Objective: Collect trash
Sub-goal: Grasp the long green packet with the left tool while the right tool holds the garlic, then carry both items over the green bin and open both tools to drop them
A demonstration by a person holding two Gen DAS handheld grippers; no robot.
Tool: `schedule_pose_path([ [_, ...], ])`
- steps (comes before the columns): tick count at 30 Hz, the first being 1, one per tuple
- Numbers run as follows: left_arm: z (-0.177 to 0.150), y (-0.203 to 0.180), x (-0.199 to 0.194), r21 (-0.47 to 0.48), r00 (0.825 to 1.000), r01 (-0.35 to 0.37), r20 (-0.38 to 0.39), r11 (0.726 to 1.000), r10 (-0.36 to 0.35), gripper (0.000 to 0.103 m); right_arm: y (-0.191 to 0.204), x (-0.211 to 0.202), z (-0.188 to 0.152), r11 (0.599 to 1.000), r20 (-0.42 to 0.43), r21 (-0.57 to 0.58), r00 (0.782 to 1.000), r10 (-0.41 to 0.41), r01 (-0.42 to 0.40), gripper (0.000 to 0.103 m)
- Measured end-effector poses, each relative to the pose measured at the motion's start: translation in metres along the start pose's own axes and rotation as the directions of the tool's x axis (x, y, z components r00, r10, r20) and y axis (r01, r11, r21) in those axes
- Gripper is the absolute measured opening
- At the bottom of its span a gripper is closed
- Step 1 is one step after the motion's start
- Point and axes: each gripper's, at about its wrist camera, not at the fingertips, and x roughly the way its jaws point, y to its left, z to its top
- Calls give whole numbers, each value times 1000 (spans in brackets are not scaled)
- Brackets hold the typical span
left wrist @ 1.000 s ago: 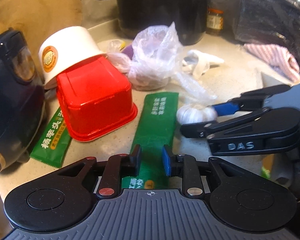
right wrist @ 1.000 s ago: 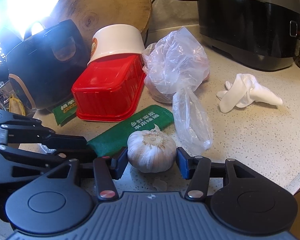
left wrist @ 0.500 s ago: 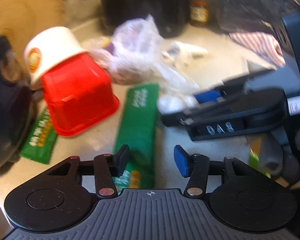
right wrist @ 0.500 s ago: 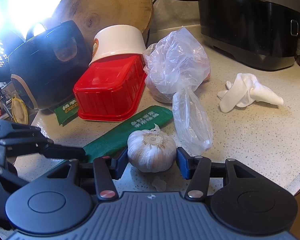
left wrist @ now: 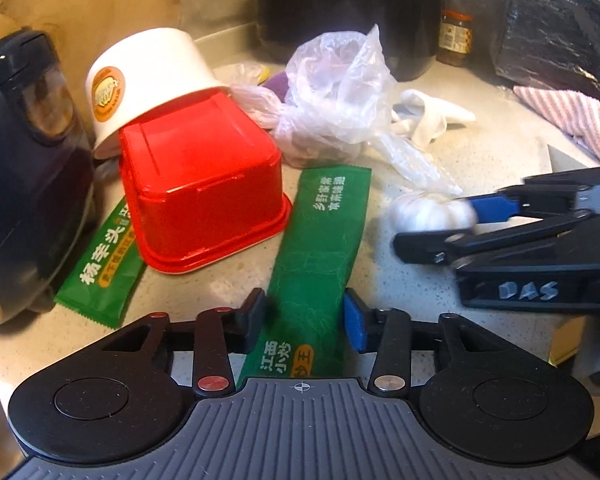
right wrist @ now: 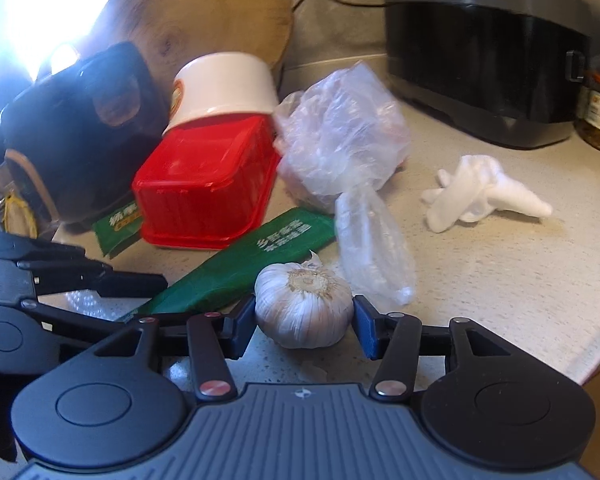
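A long green wrapper [left wrist: 320, 248] lies flat on the counter; my left gripper [left wrist: 305, 320] is open with a finger on each side of its near end. It also shows in the right wrist view [right wrist: 236, 268]. My right gripper [right wrist: 305, 326] is shut on a garlic bulb [right wrist: 304, 304], which rests on the counter; the bulb also shows in the left wrist view [left wrist: 428, 210]. A second green wrapper [left wrist: 100, 268], an upturned red tub [left wrist: 196, 192], a white paper bowl [left wrist: 148, 80], a crumpled clear plastic bag [left wrist: 340, 92] and a crumpled white tissue [right wrist: 480, 192] lie around.
A dark appliance [left wrist: 24, 168] stands at the left, a black cooker [right wrist: 488, 48] and a jar [left wrist: 454, 38] at the back, a round wooden board [right wrist: 204, 16] against the wall. A striped cloth [left wrist: 568, 120] lies far right. The counter edge [right wrist: 596, 352] runs at the right.
My left gripper has opened wide and now straddles the long green wrapper's near end. The right gripper stays on the garlic bulb.
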Motion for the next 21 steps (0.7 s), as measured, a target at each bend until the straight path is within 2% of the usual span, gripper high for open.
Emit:
schedule_pose_path([
  [2, -1, 0, -9, -2, 1000, 15, 15, 1000, -15, 39, -3, -17, -2, 999, 30, 35, 999, -12, 11, 51],
  [5, 2, -9, -31, 43, 994, 88, 60, 995, -91, 38, -11, -50, -7, 992, 67, 114, 996, -60, 52, 51],
  [7, 8, -24, -42, 107, 986, 143, 70, 984, -151, 38, -18, -73, -14, 977, 81, 184, 989, -126, 109, 51],
  [10, 16, -50, -51, 185, 968, 239, 28, 953, -248, 38, -32, -106, -32, 929, 77, 295, 964, -254, 222, 51],
  [12, 19, -71, -51, 228, 945, 323, -17, 919, -328, 38, -40, -126, -51, 880, 51, 357, 935, -352, 312, 51],
  [14, 21, -95, -48, 263, 913, 406, -70, 875, -403, 39, -51, -145, -74, 818, 4, 422, 901, -433, 391, 51],
  [18, 15, -141, -30, 285, 853, 522, -202, 804, -481, 39, -60, -177, -127, 680, -106, 532, 836, -539, 505, 51],
  [19, 13, -151, -25, 296, 842, 538, -226, 790, -489, 39, -61, -182, -140, 646, -130, 553, 821, -556, 526, 51],
  [21, 9, -164, -16, 313, 843, 537, -239, 784, -482, 38, -63, -191, -163, 581, -177, 593, 794, -582, 558, 51],
])
